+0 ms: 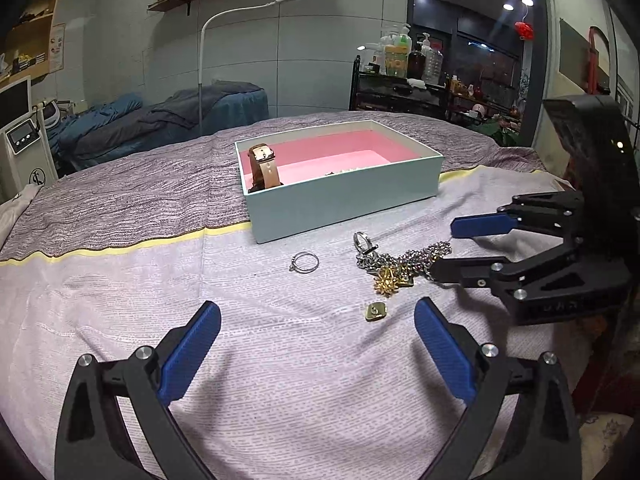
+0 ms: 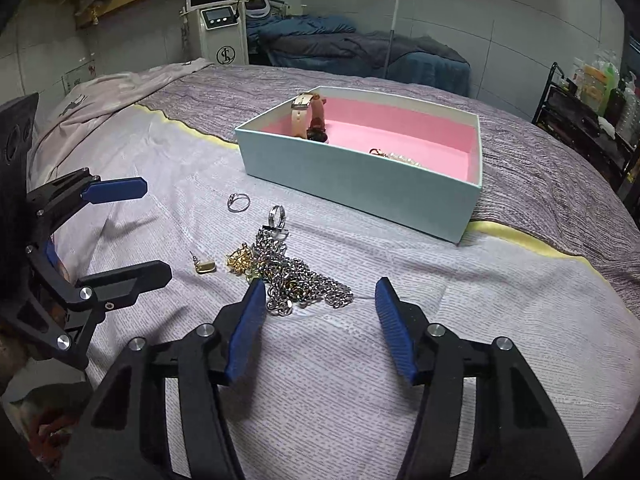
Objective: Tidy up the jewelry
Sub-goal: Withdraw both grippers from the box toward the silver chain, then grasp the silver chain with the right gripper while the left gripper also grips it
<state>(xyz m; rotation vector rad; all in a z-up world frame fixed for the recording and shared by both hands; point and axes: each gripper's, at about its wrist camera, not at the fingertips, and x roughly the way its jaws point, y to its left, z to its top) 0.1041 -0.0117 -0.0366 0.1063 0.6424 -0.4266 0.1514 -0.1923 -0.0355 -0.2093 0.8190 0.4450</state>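
A pale blue box (image 1: 340, 204) (image 2: 360, 184) with pink lining holds an upright brown-strapped watch (image 1: 262, 168) (image 2: 308, 116) and a pearly piece (image 2: 400, 158). In front of it on the lilac cover lie a thin silver ring (image 1: 305, 261) (image 2: 238, 202), a wider ring (image 1: 362, 240) (image 2: 277, 214), a heap of silver chain (image 1: 420, 254) (image 2: 304, 280), a gold star piece (image 1: 390, 280) (image 2: 240, 260) and a small gold square (image 1: 375, 311) (image 2: 205, 267). My left gripper (image 1: 316, 308) (image 2: 156, 230) stands open, short of the jewelry. My right gripper (image 1: 445, 248) (image 2: 320, 286) is open at the chain's near end, one pad at its edge.
The bed cover has a yellow stripe (image 1: 120, 245) dividing lilac from darker purple fabric. Beyond the bed are a black cart with bottles (image 1: 404, 80), a white floor lamp (image 1: 202, 60), a white machine with a screen (image 2: 218, 16) and a blue-covered couch (image 2: 340, 48).
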